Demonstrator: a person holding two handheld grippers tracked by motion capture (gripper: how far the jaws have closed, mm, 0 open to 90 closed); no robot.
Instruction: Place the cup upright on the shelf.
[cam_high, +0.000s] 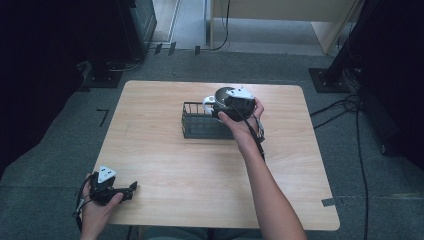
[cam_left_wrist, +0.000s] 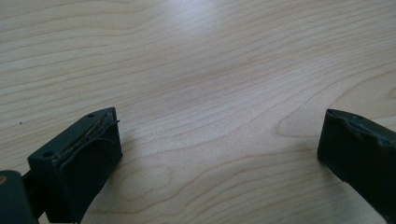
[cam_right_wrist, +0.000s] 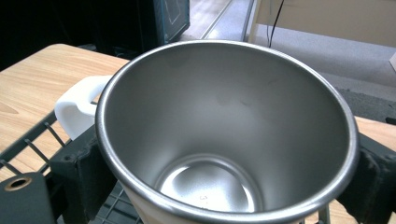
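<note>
A stainless-steel mug (cam_right_wrist: 224, 135) with a white handle (cam_right_wrist: 77, 105) sits between the jaws of my right gripper (cam_right_wrist: 224, 179), which is shut on it just below the rim. In the high view my right gripper (cam_high: 219, 107) holds the mug (cam_high: 208, 102) over the right end of a black wire basket (cam_high: 200, 126), mouth towards the camera. My left gripper (cam_high: 133, 188) rests at the table's front left corner. Its jaws (cam_left_wrist: 219, 149) stand wide open over bare wood, with nothing between them.
The basket stands at the middle of the light wooden table (cam_high: 165, 165), a little towards the far edge. Its wires (cam_right_wrist: 28, 144) show below the mug. Cables and dark stands lie on the grey floor around the table.
</note>
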